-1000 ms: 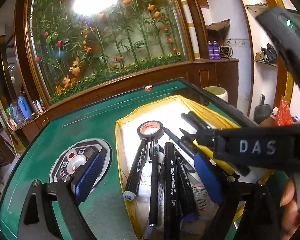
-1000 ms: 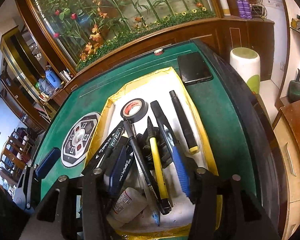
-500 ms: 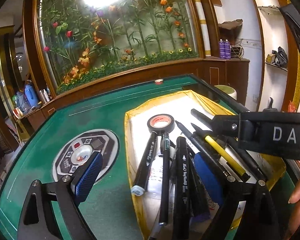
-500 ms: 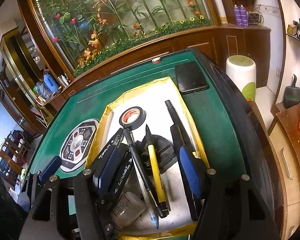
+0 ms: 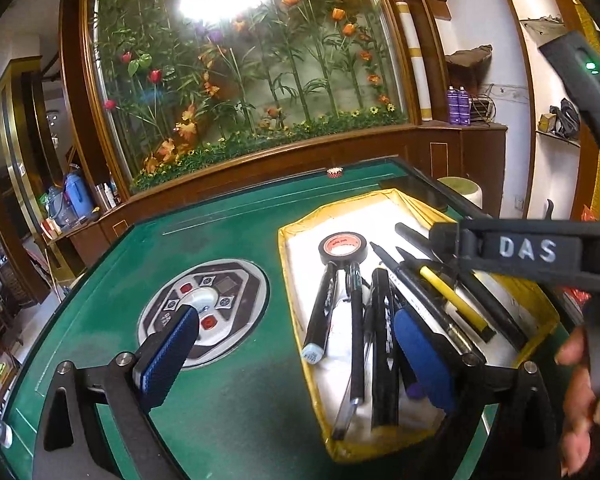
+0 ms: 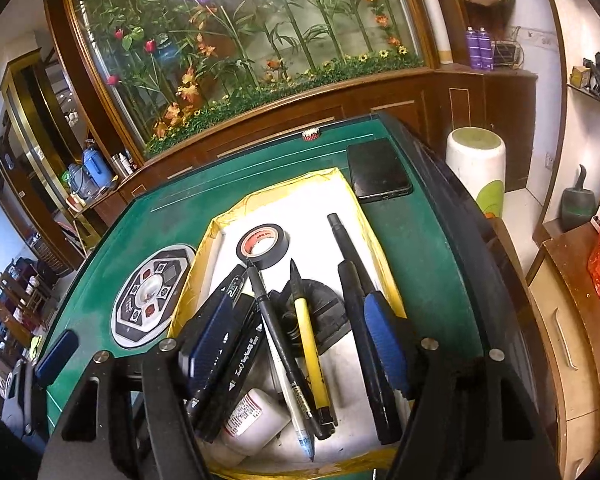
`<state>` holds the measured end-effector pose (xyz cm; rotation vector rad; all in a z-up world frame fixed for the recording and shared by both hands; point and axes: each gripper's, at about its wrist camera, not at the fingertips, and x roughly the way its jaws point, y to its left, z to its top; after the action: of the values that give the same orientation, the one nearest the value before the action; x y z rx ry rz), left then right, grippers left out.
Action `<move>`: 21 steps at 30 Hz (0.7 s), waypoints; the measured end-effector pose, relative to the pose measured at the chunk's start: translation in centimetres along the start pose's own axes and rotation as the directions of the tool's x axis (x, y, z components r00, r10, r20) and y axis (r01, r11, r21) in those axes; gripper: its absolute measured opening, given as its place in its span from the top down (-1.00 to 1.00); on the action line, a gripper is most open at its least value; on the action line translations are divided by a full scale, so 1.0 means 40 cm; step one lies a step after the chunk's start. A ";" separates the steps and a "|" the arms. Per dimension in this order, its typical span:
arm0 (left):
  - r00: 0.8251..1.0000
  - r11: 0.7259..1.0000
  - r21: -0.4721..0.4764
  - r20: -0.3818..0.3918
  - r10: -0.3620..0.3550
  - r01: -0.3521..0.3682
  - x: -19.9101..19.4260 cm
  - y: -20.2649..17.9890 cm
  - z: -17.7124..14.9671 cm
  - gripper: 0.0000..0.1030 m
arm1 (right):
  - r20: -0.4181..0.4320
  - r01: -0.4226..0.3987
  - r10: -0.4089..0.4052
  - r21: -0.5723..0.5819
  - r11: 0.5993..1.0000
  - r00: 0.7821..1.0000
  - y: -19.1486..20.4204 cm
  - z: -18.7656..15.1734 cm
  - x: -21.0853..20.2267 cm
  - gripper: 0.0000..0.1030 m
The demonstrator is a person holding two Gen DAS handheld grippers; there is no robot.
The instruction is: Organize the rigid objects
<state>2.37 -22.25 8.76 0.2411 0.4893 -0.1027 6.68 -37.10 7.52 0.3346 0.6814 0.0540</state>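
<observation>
- Here the green table (image 6: 428,240) carries everything; the landmark on it is the yellow-edged tray (image 6: 342,184), which sits toward the table's right edge.
- Left of the tray, a round control panel (image 5: 204,312) is set into the table top.
- Behind the tray's far right corner, a black phone (image 6: 378,172) lies flat on the felt.
- The left gripper (image 5: 296,352) reaches across the tray's left wall: its jaws are opening and stand very wide, one blue pad over the panel, the other over the pens, nothing pressed.
- The right gripper (image 6: 300,344) hangs over the near half of the tray; its jaws are opening, the pens lie loose between its pads, and none is clamped.
- Inside the tray, a black tape roll (image 6: 263,246) lies flat toward the far end.
- Near it, a yellow pen (image 6: 310,354) lies lengthwise among black markers (image 6: 242,360).
- At the tray's near end, a small white bottle (image 6: 252,416) lies under the pens.
</observation>
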 end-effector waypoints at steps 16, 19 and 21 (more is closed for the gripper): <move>0.998 0.997 -0.051 -0.003 -0.060 0.060 -0.161 0.135 -0.060 -0.98 | 0.041 0.039 -0.034 -0.137 0.990 0.999 0.118 -0.114 -0.103 -0.61; 0.999 0.998 -0.051 -0.009 -0.032 0.031 -0.177 0.150 -0.070 -0.98 | 0.072 0.048 -0.037 -0.155 0.987 0.997 0.138 -0.158 -0.155 -0.68; 1.000 0.999 -0.031 -0.020 -0.008 0.008 -0.183 0.152 -0.080 -0.98 | 0.080 0.054 -0.042 -0.151 0.987 0.996 0.142 -0.180 -0.177 -0.71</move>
<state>-4.58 -15.27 10.77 0.2097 0.5114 -0.1004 -2.99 -30.81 8.44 0.1714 0.6053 0.0474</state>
